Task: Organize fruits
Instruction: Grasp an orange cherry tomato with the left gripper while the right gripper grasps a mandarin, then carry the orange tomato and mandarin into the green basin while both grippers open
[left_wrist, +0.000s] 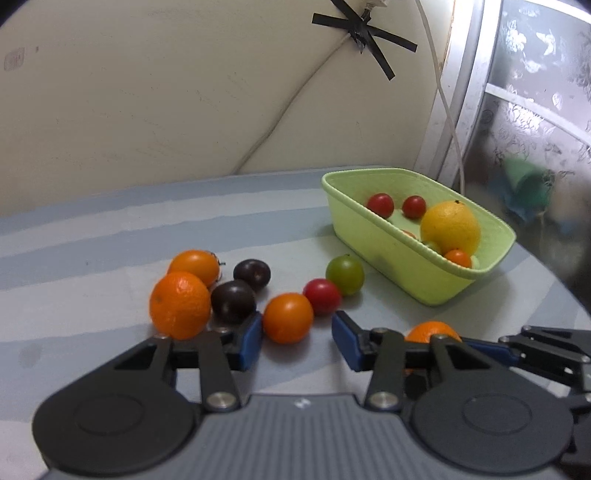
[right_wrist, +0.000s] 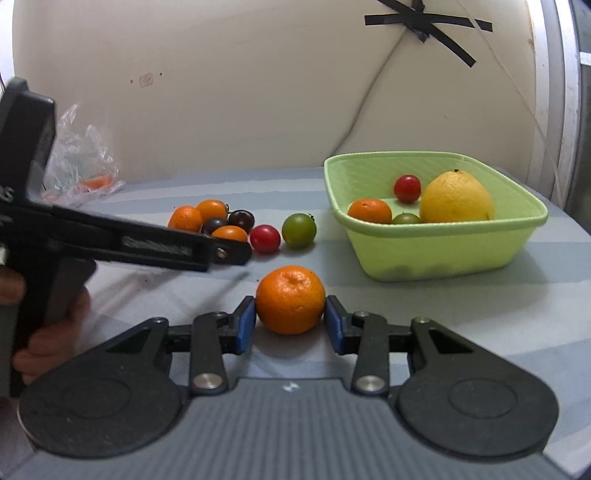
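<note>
We saw the right gripper (right_wrist: 290, 320) with its blue pads touching both sides of a round orange mandarin (right_wrist: 290, 300) that sat on the grey striped desk (right_wrist: 461, 314), so it gripped this fruit. The left gripper (left_wrist: 297, 334) stood with a gap between its pads and held nothing; a smooth orange tomato (left_wrist: 287, 318) lay just in front of that gap. Behind it we saw a red cherry tomato (left_wrist: 322, 296), a green tomato (left_wrist: 345, 275) and two dark purple tomatoes (left_wrist: 233, 301). The light green plastic basket (left_wrist: 406, 273) stood to the right and already held a big yellow citrus fruit (left_wrist: 450, 226).
</note>
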